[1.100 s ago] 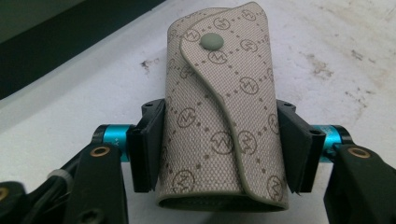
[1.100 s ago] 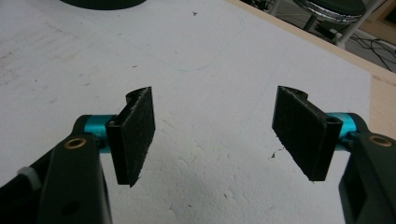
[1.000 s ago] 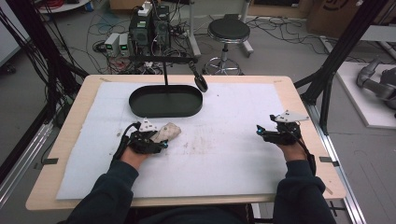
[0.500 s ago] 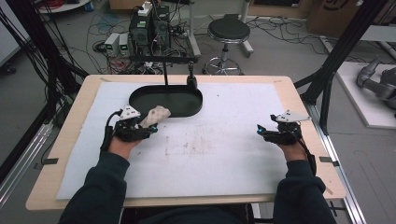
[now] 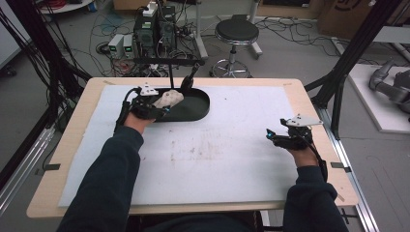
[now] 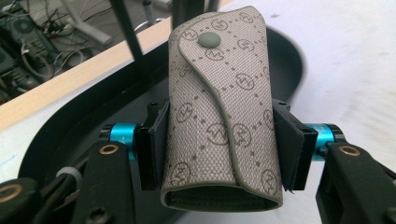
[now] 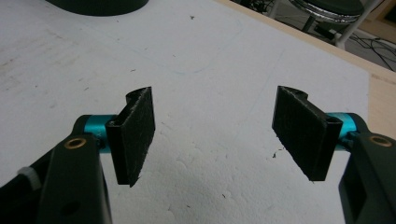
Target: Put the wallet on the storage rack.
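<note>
Clamping one key pouch (image 6: pixel 219 112) over one black tray (image 5: pixel 198 104), left gripper (image 5: pixel 157 107); right gripper (image 7: pixel 215 135) gapes wide.

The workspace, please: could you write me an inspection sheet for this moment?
Surface: white mat on a wooden table, smudged at the middle.
Job's things: beige key pouch, snap shut, held over the black tray.
Clutter: nothing seen.
Grippers: left gripper shut on the pouch; right gripper open, empty, over the mat.
Cables: a black one trails from each gripper.
Surroundings: stool, electronics boxes, floor cables.
</note>
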Action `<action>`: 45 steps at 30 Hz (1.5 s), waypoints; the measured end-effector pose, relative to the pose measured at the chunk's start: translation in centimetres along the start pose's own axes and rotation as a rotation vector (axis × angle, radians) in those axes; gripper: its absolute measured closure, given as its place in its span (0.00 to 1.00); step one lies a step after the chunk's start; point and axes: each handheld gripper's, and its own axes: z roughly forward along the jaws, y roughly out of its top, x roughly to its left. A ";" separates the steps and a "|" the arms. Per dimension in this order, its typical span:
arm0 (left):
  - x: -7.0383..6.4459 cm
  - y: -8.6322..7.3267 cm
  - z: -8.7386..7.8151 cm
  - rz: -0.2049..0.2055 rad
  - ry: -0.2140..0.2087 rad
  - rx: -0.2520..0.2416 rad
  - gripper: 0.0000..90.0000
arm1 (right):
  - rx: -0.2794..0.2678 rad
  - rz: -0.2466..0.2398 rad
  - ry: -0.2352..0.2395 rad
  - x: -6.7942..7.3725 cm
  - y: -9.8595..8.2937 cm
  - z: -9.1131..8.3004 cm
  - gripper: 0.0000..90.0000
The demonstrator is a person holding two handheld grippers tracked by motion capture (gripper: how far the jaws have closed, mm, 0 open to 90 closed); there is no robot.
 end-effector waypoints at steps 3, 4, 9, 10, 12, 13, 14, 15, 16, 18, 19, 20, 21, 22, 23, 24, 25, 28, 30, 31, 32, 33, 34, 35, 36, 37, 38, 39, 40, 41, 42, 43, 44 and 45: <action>0.6 0.0 1.4 -0.005 0.037 0.034 0.49 | -0.005 0.009 0.004 -0.1 -0.1 -0.2 0.34; 0.7 -0.1 1.8 -0.004 0.049 0.049 0.49 | -0.005 0.008 0.002 -0.1 -0.2 -0.3 0.34; 1.1 -0.2 3.9 -0.023 0.064 0.090 0.49 | -0.007 0.023 0.002 -0.3 -0.5 -0.5 0.34; 1.1 -0.2 4.2 -0.024 0.064 0.096 0.48 | -0.009 0.024 0.001 -0.3 -0.5 -0.5 0.34; 1.0 -0.3 4.9 -0.034 0.067 0.111 0.46 | -0.009 0.028 0.003 -0.3 -0.6 -0.6 0.34; 1.0 -0.5 5.2 -0.050 0.067 0.114 0.44 | -0.009 0.026 0.003 -0.3 -0.6 -0.6 0.34; 1.1 -0.6 5.3 -0.074 0.063 0.112 0.42 | -0.009 0.024 0.004 -0.3 -0.6 -0.5 0.34; 1.2 -0.6 5.4 -0.098 0.067 0.115 0.39 | -0.005 0.026 0.008 -0.3 -0.7 -0.5 0.34; 1.3 -0.6 5.3 -0.124 0.073 0.111 0.34 | -0.004 0.028 0.006 -0.3 -0.7 -0.5 0.34; 1.6 -0.5 4.8 -0.151 0.057 0.104 0.30 | -0.004 0.027 0.008 -0.3 -0.7 -0.4 0.34; 1.7 -0.4 4.4 -0.156 0.055 0.097 0.30 | -0.005 0.029 0.008 -0.3 -0.7 -0.4 0.34; 1.8 -0.2 3.9 -0.162 0.052 0.091 0.30 | -0.003 0.032 0.008 -0.3 -0.7 -0.4 0.34; 1.9 -0.1 3.3 -0.166 0.047 0.081 0.30 | -0.003 0.028 0.007 -0.3 -0.7 -0.5 0.34; 1.9 0.0 2.6 -0.166 0.044 0.066 0.30 | -0.003 0.030 0.007 -0.3 -0.7 -0.5 0.34; 1.9 0.0 1.9 -0.168 0.050 0.042 0.30 | -0.006 0.026 0.008 -0.3 -0.7 -0.5 0.34; 1.9 -0.1 1.2 -0.175 0.049 0.013 0.30 | -0.006 0.025 0.008 -0.3 -0.7 -0.5 0.34; 1.9 -0.1 0.4 -0.182 0.041 -0.012 0.30 | -0.009 0.023 0.008 -0.3 -0.7 -0.5 0.34; 1.5 -0.7 -1.6 -0.169 0.011 -0.099 0.24 | -0.010 0.028 0.011 -0.3 -0.7 -0.6 0.34; 1.0 -1.5 -2.9 -0.169 -0.007 -0.162 0.24 | -0.008 0.031 0.018 -0.2 -0.7 -0.6 0.33; 0.8 -2.0 -3.4 -0.170 -0.015 -0.185 0.24 | -0.008 0.033 0.018 -0.2 -0.7 -0.6 0.32; 0.6 -2.5 -4.0 -0.171 -0.019 -0.206 0.24 | -0.006 0.036 0.023 -0.2 -0.7 -0.5 0.31; 0.5 -3.0 -4.6 -0.178 -0.025 -0.223 0.24 | -0.005 0.041 0.030 -0.1 -0.7 -0.5 0.30; 0.4 -3.5 -5.1 -0.185 -0.022 -0.246 0.23 | -0.005 0.043 0.035 -0.1 -0.7 -0.4 0.29; 0.2 -4.0 -5.7 -0.186 -0.019 -0.268 0.23 | 0.000 0.041 0.038 -0.1 -0.7 -0.4 0.27; 0.1 -4.5 -6.2 -0.189 -0.018 -0.284 0.23 | 0.003 0.042 0.038 0.0 -0.8 -0.4 0.26; 0.0 -4.9 -6.8 -0.191 -0.010 -0.301 0.23 | 0.007 0.047 0.043 0.0 -0.8 -0.3 0.24; -0.2 -5.4 -7.3 -0.190 -0.002 -0.321 0.23 | 0.011 0.049 0.045 0.0 -0.8 -0.3 0.24; -0.3 -5.8 -7.8 -0.186 -0.001 -0.326 0.23 | 0.013 0.043 0.048 0.1 -0.8 -0.3 0.24; -0.5 -6.3 -8.2 -0.184 0.005 -0.339 0.23 | 0.016 0.042 0.051 0.1 -0.8 -0.3 0.24; -0.6 -6.7 -8.6 -0.180 0.010 -0.349 0.23 | 0.017 0.038 0.053 0.1 -0.8 -0.3 0.23; -0.8 -7.0 -9.0 -0.180 0.014 -0.345 0.23 | 0.019 0.027 0.054 0.2 -0.9 -0.4 0.23; -0.9 -7.4 -9.4 -0.184 0.016 -0.362 0.23 | 0.021 0.019 0.055 0.2 -0.9 -0.4 0.23; -1.1 -7.6 -9.7 -0.191 0.018 -0.373 0.23 | 0.023 0.009 0.053 0.3 -0.9 -0.5 0.23; -1.2 -7.9 -10.1 -0.190 0.023 -0.377 0.23 | 0.025 -0.003 0.050 0.3 -0.9 -0.5 0.23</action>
